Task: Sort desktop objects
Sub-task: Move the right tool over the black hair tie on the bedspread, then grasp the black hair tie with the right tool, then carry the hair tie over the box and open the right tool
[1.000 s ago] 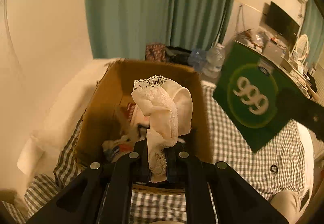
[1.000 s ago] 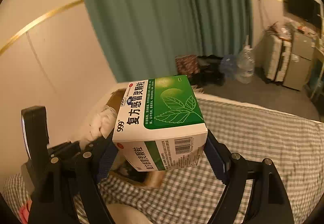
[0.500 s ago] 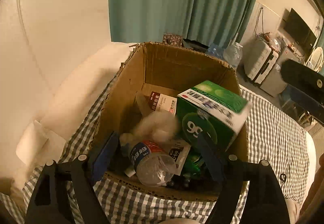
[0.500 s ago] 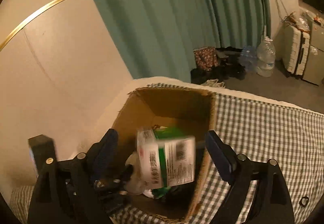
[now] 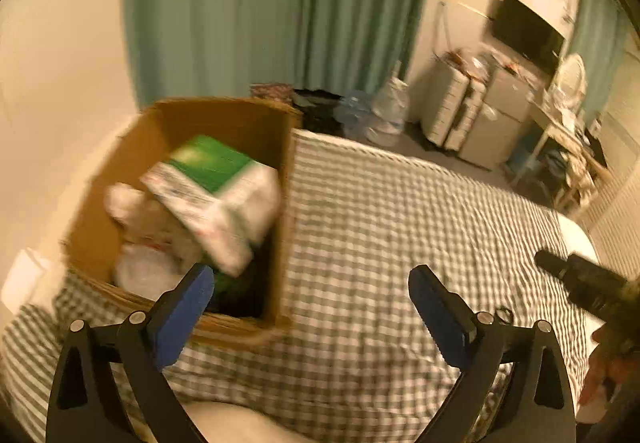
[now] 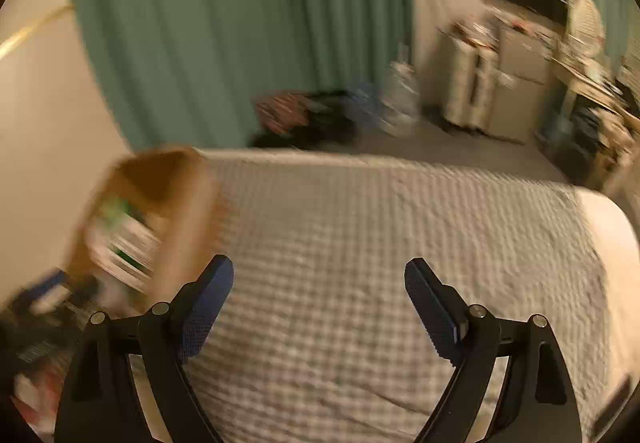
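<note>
Where gingham cloth (image 5: 400, 223) spreads, a cardboard box (image 5: 224, 123) (square-cornered) sits.

1. The cardboard box (image 6: 160, 211) is smeared by motion blur in the right wrist view.
2. The print on the green-and-white carton (image 5: 216, 199) is unreadable.
3. Items beneath the carton are indistinct.

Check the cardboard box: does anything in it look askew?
Yes. The green-and-white medicine box lies tilted on the heap inside the cardboard box, one corner propped up rather than flat. The frames are blurred, but nothing seems spilled on the checked bedcover.
</note>
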Motion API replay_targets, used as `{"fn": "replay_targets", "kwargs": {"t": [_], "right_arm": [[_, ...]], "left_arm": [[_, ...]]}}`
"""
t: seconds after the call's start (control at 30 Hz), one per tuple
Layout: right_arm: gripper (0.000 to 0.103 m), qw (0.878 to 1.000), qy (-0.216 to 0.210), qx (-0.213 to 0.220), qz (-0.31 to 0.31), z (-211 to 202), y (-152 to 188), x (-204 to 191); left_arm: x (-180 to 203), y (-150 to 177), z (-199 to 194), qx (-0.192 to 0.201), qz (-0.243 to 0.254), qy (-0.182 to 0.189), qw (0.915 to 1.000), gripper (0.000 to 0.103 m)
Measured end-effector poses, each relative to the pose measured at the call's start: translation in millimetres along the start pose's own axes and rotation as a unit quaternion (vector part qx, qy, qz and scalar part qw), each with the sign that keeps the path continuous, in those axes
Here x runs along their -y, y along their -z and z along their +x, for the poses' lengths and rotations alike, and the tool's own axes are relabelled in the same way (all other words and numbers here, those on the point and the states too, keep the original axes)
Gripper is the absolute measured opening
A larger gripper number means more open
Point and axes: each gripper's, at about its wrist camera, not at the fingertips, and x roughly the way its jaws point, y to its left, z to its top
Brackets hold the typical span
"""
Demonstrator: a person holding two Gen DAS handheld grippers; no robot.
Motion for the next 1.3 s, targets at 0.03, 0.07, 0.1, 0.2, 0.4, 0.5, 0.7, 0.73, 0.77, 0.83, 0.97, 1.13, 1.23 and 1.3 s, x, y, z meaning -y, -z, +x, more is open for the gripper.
{"fn": "replay_targets", "kwargs": {"t": [0.03, 0.07, 0.1, 0.2, 0.4, 0.5, 0.7, 0.73, 0.77, 0.83, 0.97, 1.13, 1.23, 1.3], "right_arm": [[0.088, 1.000, 0.012, -0.012, 0.011, 5, 9, 17], [0.088, 0.999, 0.023, -0.019, 0.023, 7, 19, 33], [0.088, 0.998, 0.033, -0.030, 0.039, 12, 28, 51], [0.088, 0.993, 0.039, -0.070, 0.081, 31, 51, 96], [0.088, 0.985, 0.022, -0.122, 0.121, 81, 69, 134], [0.088, 0.979, 0.020, -0.159, 0.125, 115, 77, 139], [0.084, 0.971, 0.031, -0.204, 0.119, 155, 80, 148], [0.077, 0.972, 0.041, -0.203, 0.110, 157, 80, 146], [0.069, 0.973, 0.052, -0.203, 0.100, 157, 81, 144], [0.060, 0.974, 0.064, -0.198, 0.093, 156, 82, 144], [0.028, 0.973, 0.064, -0.184, 0.125, 144, 84, 159], [0.006, 0.973, 0.018, -0.156, 0.167, 114, 88, 172], [0.006, 0.976, -0.017, -0.137, 0.171, 85, 83, 163], [0.006, 0.979, -0.035, -0.122, 0.157, 64, 71, 144]], "left_arm": [[12, 4, 5, -0.005, 0.005, 0.001, 1.0000, 0.103], [24, 7, 9, -0.008, 0.011, 0.002, 0.9999, 0.103], [37, 12, 15, -0.014, 0.019, 0.004, 0.9997, 0.103], [69, 22, 30, -0.030, 0.042, 0.000, 0.9987, 0.103], [94, 33, 68, -0.066, 0.073, -0.020, 0.9949, 0.103], [94, 40, 90, -0.089, 0.070, -0.025, 0.9933, 0.103], [89, 46, 123, -0.124, 0.070, -0.040, 0.9890, 0.103], [89, 47, 125, -0.128, 0.069, -0.040, 0.9886, 0.103], [88, 48, 127, -0.131, 0.069, -0.040, 0.9882, 0.103], [84, 50, 126, -0.130, 0.070, -0.037, 0.9883, 0.103], [77, 48, 111, -0.115, 0.075, -0.040, 0.9897, 0.103], [60, 33, 73, -0.081, 0.074, -0.038, 0.9932, 0.103], [42, 24, 47, -0.060, 0.063, -0.039, 0.9955, 0.103], [27, 17, 29, -0.043, 0.049, -0.031, 0.9974, 0.103]]}}
